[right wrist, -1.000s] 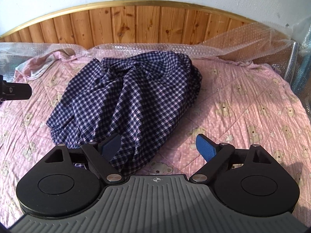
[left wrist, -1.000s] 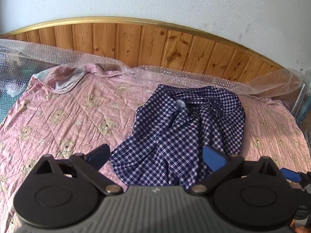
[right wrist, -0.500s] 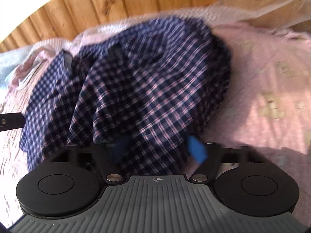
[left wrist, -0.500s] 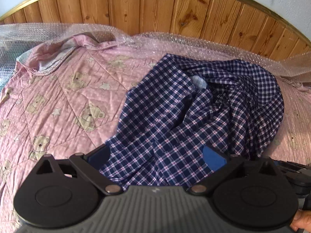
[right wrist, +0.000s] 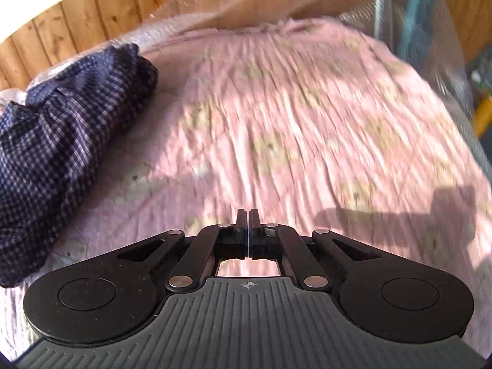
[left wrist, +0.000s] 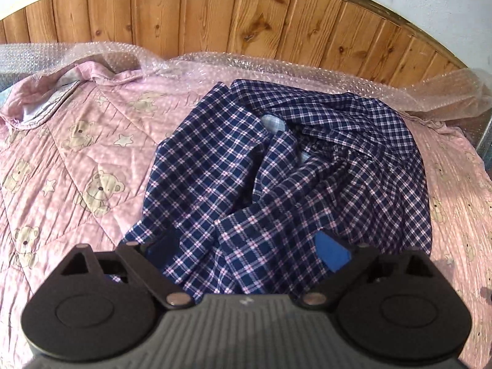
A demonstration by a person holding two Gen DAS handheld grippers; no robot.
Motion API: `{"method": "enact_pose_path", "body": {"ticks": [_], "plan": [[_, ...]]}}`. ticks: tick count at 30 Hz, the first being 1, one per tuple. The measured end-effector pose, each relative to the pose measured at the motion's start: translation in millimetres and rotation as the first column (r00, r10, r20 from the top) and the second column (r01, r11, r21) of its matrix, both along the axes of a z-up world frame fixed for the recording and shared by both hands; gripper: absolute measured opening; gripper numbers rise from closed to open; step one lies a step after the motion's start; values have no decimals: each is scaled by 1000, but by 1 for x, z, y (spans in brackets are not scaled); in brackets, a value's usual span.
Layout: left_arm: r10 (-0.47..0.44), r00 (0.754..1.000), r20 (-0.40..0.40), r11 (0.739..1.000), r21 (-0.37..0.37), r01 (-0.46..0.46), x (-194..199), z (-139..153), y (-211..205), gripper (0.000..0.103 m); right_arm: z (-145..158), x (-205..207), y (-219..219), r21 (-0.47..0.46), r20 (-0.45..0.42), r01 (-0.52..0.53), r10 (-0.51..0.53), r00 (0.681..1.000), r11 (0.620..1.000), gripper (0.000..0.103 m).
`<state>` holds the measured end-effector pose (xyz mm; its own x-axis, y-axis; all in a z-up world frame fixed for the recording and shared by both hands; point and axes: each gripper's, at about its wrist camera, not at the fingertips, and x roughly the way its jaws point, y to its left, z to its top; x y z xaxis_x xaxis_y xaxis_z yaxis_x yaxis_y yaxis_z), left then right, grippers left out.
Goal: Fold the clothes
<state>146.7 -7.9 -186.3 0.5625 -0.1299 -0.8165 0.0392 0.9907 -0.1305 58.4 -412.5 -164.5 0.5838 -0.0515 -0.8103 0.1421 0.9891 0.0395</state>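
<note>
A crumpled navy checked shirt (left wrist: 276,166) lies on a pink teddy-bear quilt (left wrist: 77,160). My left gripper (left wrist: 247,247) is open, its blue pads spread over the shirt's near edge, with cloth between them. In the right wrist view the shirt (right wrist: 61,129) lies at the left. My right gripper (right wrist: 248,215) is shut with nothing in it, over bare quilt (right wrist: 307,123) to the right of the shirt. That view is motion-blurred.
A wooden headboard (left wrist: 246,21) runs along the back, with bubble wrap (left wrist: 307,70) along its foot. The quilt's folded-back corner (left wrist: 46,98) is at the far left. Bubble wrap and a metal post (right wrist: 378,3) stand at the bed's right side.
My left gripper moved closer to the shirt, its open pads now over the near edge. My right gripper closed and swung right, off the shirt, to bare quilt.
</note>
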Motion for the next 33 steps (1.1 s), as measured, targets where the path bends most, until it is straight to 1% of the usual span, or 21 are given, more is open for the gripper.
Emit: {"method": "enact_pose_path", "body": {"ticks": [1, 2, 3, 4, 5, 7, 9, 11, 12, 13, 14, 16, 19, 21, 23, 25, 26, 28, 30, 32, 33], "plan": [[-8, 1000, 1, 1000, 0, 8, 4, -3, -3, 96, 4, 4, 10, 19, 38, -27, 26, 999, 999, 13], [-24, 1000, -4, 1000, -2, 24, 8, -7, -7, 79, 8, 9, 20, 38, 76, -54, 51, 996, 998, 34], [-67, 997, -28, 998, -9, 67, 12, -10, -12, 61, 11, 16, 32, 56, 119, -81, 74, 990, 995, 67], [-114, 992, -52, 993, -20, 113, 14, -12, -16, 20, 13, 30, 45, 76, 167, -108, 94, 981, 991, 91], [-170, 983, -70, 985, -41, 168, 9, -10, -21, 5, 13, 47, 58, 93, 202, -133, 112, 973, 987, 95], [-318, 946, -70, 947, -67, 313, -16, -2, -35, 4, 9, 89, 81, 127, 235, -183, 150, 960, 975, 95], [-509, 858, -67, 859, -111, 500, -69, 9, -52, 4, -1, 131, 96, 157, 227, -205, 167, 959, 966, 95], [-630, 773, -71, 777, -62, 627, -127, 14, -62, 4, -16, 164, 109, 178, 166, -206, 177, 970, 962, 89], [-630, 772, -86, 777, -72, 626, -144, 13, -57, 4, -24, 175, 111, 205, 125, -205, 182, 975, 957, 62], [-624, 775, -98, 781, -84, 618, -159, 11, -50, 5, -32, 180, 110, 262, 73, -201, 188, 979, 944, 24], [-596, 797, -103, 803, -103, 587, -163, 9, -39, 7, -36, 180, 107, 302, 42, -190, 186, 982, 934, 5], [-538, 836, -110, 841, -137, 524, -171, 7, -17, 10, -31, 161, 93, 321, 61, -160, 148, 987, 933, 1], [-454, 889, -59, 886, -133, 444, -161, 21, 9, 29, 11, 96, 41, 370, 186, -88, 19, 982, 925, 0], [-395, 918, -25, 912, -134, 389, -154, 31, 27, 42, 31, 45, 9, 335, 218, -11, -66, 974, 942, 0], [-348, 937, 26, 929, -128, 349, -146, 44, 38, 63, 27, 6, -22, 241, 171, 108, -152, 974, 964, 0], [-317, 946, 71, 941, -103, 323, -128, 53, 38, 76, 9, -20, -46, 146, 86, 224, -238, 968, 964, 0], [-305, 949, 82, 946, -88, 311, -119, 54, 37, 84, 4, -27, -50, 121, 66, 245, -254, 965, 962, 0], [-304, 951, 50, 950, -61, 306, -104, 43, 32, 89, 7, -26, -33, 124, 96, 192, -205, 974, 973, 1], [-302, 953, 19, 953, -33, 302, -89, 32, 28, 89, 9, -24, -16, 126, 126, 139, -155, 980, 982, 12], [-298, 954, -12, 954, -5, 298, -74, 21, 23, 89, 12, -23, 0, 126, 156, 85, -104, 982, 988, 41], [-296, 955, -28, 955, 9, 297, -66, 16, 21, 89, 14, -17, 15, 124, 176, 38, -60, 983, 991, 65]]}}
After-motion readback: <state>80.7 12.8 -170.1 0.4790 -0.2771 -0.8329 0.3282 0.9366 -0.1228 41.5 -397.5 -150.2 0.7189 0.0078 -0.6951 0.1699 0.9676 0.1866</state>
